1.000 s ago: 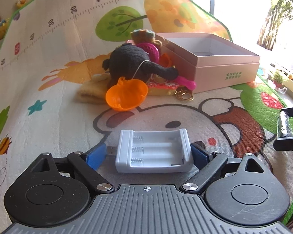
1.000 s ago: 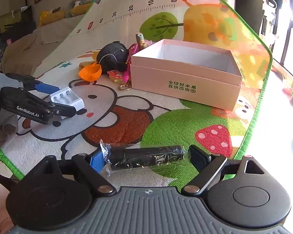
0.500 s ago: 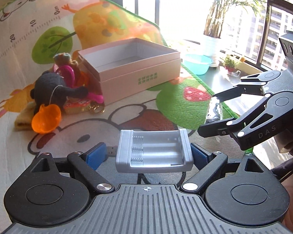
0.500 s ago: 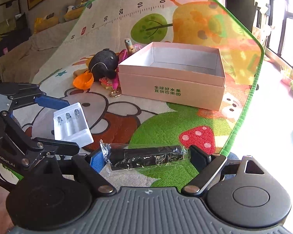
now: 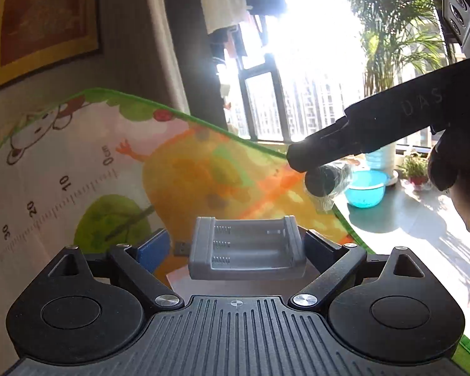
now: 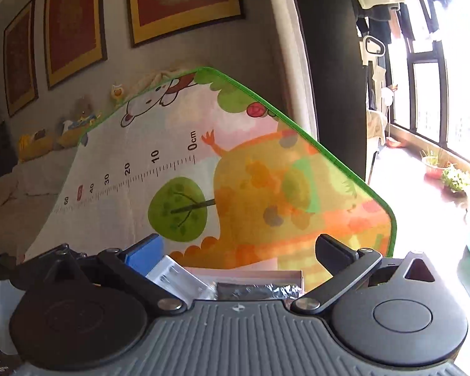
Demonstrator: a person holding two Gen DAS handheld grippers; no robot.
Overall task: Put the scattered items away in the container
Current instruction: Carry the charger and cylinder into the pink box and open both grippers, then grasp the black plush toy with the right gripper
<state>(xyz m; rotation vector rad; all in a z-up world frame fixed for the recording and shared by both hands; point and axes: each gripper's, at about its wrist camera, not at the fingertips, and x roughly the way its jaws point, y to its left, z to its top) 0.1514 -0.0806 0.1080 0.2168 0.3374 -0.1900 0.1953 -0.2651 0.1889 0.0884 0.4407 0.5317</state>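
My left gripper (image 5: 235,247) is shut on a white battery holder (image 5: 247,252) and holds it above the pink box, of which only a strip of rim (image 5: 178,277) shows below it. My right gripper (image 6: 238,250) stands open with its fingers spread. The black wrapped bar (image 6: 253,291) lies below and between them, over the box rim (image 6: 266,273); whether it is free of the fingers I cannot tell. In the left wrist view the bar's end (image 5: 322,181) shows under the right gripper's black finger (image 5: 360,138). The battery holder also shows in the right wrist view (image 6: 178,279).
The colourful play mat (image 6: 250,188) slopes up behind the box. A teal basin (image 5: 363,188) and potted plants (image 5: 416,169) stand on the balcony floor to the right. Framed pictures (image 6: 185,0) hang on the wall behind.
Both grippers have moved forward over the pink box and tilted up. The right gripper's fingers have spread apart from the black bar. The left gripper still holds the battery holder.
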